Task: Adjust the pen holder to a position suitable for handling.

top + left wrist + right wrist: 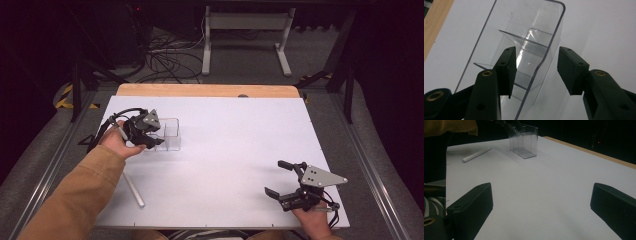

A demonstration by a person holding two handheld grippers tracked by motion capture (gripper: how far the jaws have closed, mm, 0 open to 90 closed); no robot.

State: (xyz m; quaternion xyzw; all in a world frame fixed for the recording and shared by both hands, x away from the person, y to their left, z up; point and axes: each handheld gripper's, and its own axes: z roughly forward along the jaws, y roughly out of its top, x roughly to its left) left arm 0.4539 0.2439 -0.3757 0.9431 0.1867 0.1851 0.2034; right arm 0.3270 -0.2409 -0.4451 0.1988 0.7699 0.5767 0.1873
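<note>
Reaching over the clear box [169, 134], the left hand-held gripper [152, 141] has 1 jaw inside the box and 1 jaw outside it. In the left gripper view, the thin side wall of the clear box [524, 50] runs between the 2 black jaws. The inner jaw sits close to that wall. The outer jaw has a small gap of white tabletop [599, 30] showing before the wall. So the jaws are half spread around the wall, and they do not look pressed on it yet.

The clear box stands upright on the tabletop [230, 150], with thin see-through dividers inside. Its long side points away from the left hand-held gripper, straight along the jaws. The wall to pinch is right there between the pads, a bit nearer the inner one. It looks like the next move only needs the jaws to squeeze in on that wall.

A white stick [134, 190] lies flat on the tabletop, nearer the person than the clear box and just beside the brown sleeve [85, 185].

The right hand-held gripper [282, 182] rests far from the clear box, near the person's edge of the tabletop. Its jaws are spread wide with nothing between them. The left hand is much nearer to the clear box.
</note>
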